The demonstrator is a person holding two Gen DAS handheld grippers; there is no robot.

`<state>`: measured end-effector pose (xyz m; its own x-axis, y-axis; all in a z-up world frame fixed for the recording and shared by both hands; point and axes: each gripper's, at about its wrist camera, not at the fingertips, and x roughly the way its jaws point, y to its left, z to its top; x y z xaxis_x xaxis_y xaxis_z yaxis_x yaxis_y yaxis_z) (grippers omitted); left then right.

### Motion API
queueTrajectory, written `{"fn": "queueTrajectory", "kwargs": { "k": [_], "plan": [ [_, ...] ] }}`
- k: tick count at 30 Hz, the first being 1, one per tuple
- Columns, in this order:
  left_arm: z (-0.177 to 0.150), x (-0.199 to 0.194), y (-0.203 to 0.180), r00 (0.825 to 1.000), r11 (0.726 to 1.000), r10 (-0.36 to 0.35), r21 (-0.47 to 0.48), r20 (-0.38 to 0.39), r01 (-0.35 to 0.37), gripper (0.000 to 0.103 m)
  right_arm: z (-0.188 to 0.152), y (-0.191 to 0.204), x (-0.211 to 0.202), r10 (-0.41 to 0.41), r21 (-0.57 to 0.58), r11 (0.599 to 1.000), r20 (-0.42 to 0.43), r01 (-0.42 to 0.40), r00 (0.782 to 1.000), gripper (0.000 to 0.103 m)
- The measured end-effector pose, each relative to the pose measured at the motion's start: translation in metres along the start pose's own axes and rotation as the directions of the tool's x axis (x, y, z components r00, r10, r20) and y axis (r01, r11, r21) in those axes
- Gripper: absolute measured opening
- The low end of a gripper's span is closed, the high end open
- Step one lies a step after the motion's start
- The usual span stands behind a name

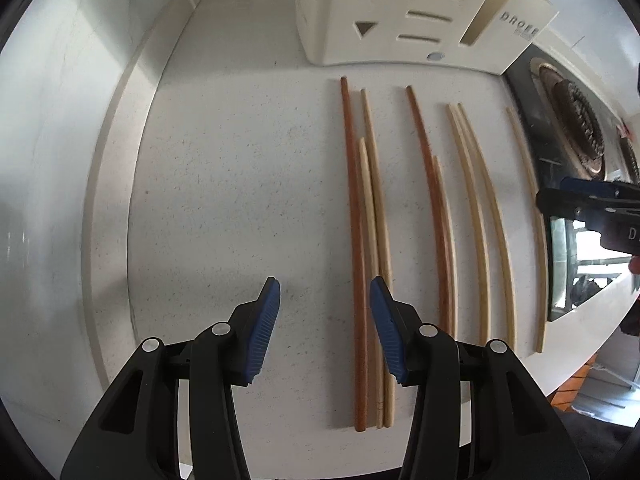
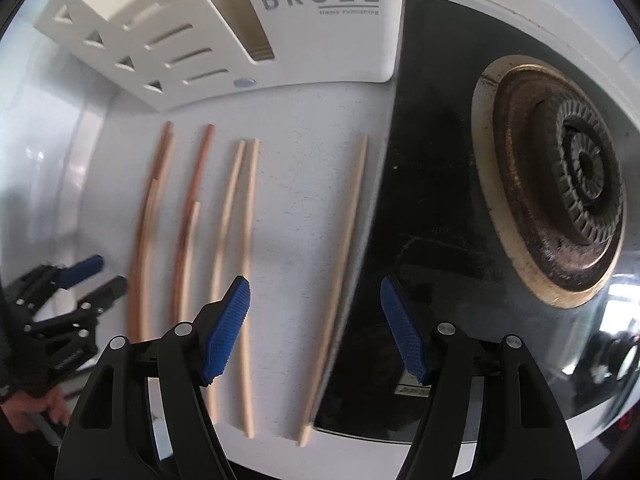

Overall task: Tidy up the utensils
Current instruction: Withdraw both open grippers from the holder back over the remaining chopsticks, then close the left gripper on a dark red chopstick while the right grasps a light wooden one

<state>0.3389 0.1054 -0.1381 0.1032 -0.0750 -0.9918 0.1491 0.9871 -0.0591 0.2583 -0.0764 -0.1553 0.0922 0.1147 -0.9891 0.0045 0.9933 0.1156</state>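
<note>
A: Both grippers, left (image 1: 325,330) and right (image 2: 315,330), hover spread and empty above chopsticks (image 1: 472,216) lying on the counter (image 1: 240,184).

B: Risk? The lone chopstick (image 2: 340,280) hugs the stove (image 2: 440,220) edge; a nudge could roll it.

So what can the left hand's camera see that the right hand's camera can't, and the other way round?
Only the left wrist view shows the long stretch of bare white countertop to the left of the sticks and the raised white ledge along it. Only the right wrist view shows the whole stove burner on the black cooktop, and the full DROEE lettering. Both show the chopsticks lying in a row, the white utensil holder, and both open grippers: left gripper, right gripper.
</note>
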Motion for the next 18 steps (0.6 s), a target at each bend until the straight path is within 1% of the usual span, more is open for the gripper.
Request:
{"fn": "queueTrajectory", "kwargs": {
  "k": [2,3,6,10,13,14,16,18],
  "plan": [
    [-0.001,0.005,0.003,1.000,1.000,0.006,-0.005,-0.025,-0.006,0.047,0.001,-0.003,0.002,0.010,0.022,1.000,-0.008,-0.009,1.000,0.068],
    [-0.002,0.006,0.004,1.000,1.000,0.002,-0.008,-0.028,-0.002,0.049,0.002,-0.004,0.003,0.011,0.029,1.000,-0.016,-0.010,1.000,0.068],
    [-0.004,0.008,0.006,0.999,1.000,-0.009,-0.017,-0.033,0.008,0.048,0.004,-0.006,0.003,0.033,0.047,0.998,-0.026,-0.032,0.999,0.068],
    [-0.006,0.009,0.006,0.999,1.000,-0.005,-0.003,-0.034,0.005,0.048,0.008,-0.009,0.004,0.062,0.073,0.996,-0.045,-0.058,0.997,0.067],
    [-0.002,0.009,0.005,0.999,1.000,0.000,0.004,-0.049,0.000,0.049,0.011,-0.009,0.004,0.079,0.079,0.994,-0.054,-0.075,0.995,0.067],
    [0.009,0.014,-0.003,0.998,1.000,0.005,0.008,-0.058,-0.005,0.049,0.012,-0.009,0.003,0.085,0.082,0.993,-0.058,-0.080,0.995,0.067],
    [0.013,0.013,-0.008,0.997,0.999,0.022,0.029,-0.070,-0.020,0.048,0.017,-0.009,0.002,0.087,0.081,0.993,-0.055,-0.083,0.995,0.067],
    [0.017,0.014,-0.011,0.997,0.999,0.035,0.044,-0.067,-0.032,0.047,0.021,-0.007,0.003,0.100,0.089,0.992,-0.068,-0.094,0.993,0.064]
  ]
}}
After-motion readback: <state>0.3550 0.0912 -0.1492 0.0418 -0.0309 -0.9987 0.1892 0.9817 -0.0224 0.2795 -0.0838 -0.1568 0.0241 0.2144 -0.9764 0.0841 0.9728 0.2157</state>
